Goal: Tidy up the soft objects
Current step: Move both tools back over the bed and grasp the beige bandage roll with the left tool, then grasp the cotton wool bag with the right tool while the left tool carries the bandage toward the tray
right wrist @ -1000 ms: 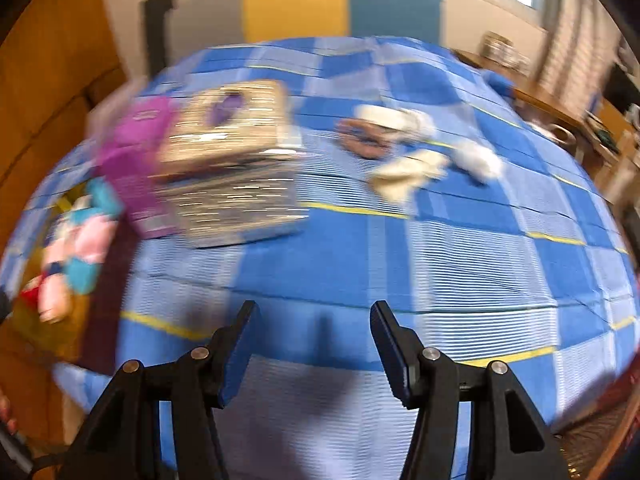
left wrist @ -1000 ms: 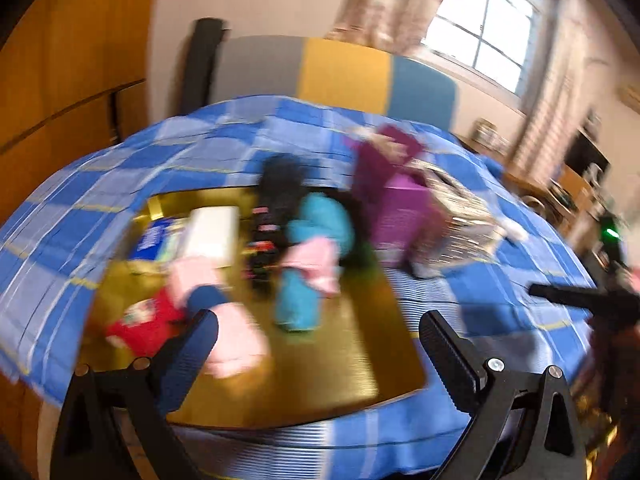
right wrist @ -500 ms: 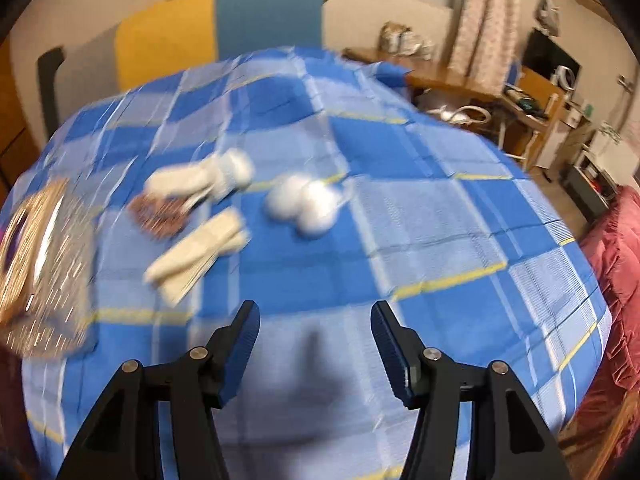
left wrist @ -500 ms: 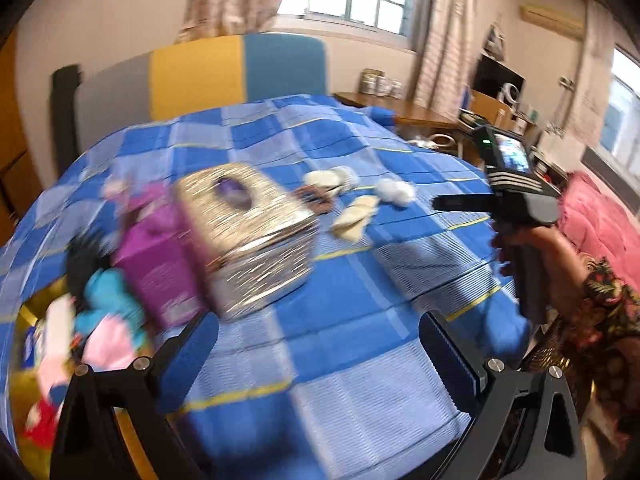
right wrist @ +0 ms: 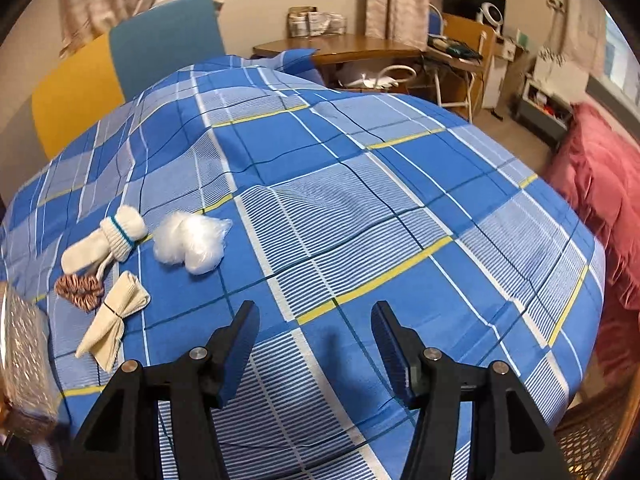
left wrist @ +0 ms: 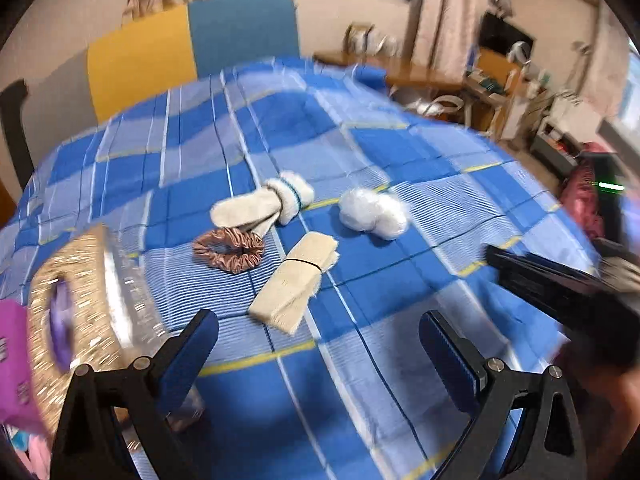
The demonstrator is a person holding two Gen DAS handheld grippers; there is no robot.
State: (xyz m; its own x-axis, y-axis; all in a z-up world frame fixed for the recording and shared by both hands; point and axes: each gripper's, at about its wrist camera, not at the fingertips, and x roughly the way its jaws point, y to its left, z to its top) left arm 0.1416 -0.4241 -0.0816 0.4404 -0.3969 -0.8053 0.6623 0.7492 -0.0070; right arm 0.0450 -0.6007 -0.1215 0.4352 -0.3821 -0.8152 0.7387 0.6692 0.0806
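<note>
Both claws released, nothing between the fingers; soft items in a loose cluster on the blue plaid cloth-covered surface.
Left claw hangs over bare cloth, as does right claw. In the right view, mid-left: white rolled sock with teal band, clear bag of white cotton fluff, brown satin scrunchie, cream folded cloth tied with black band. Glittery gold box is blurred and cut off at left edge; magenta object mostly out of frame. Dark blurred shape at right of left view, hard to make out.
</note>
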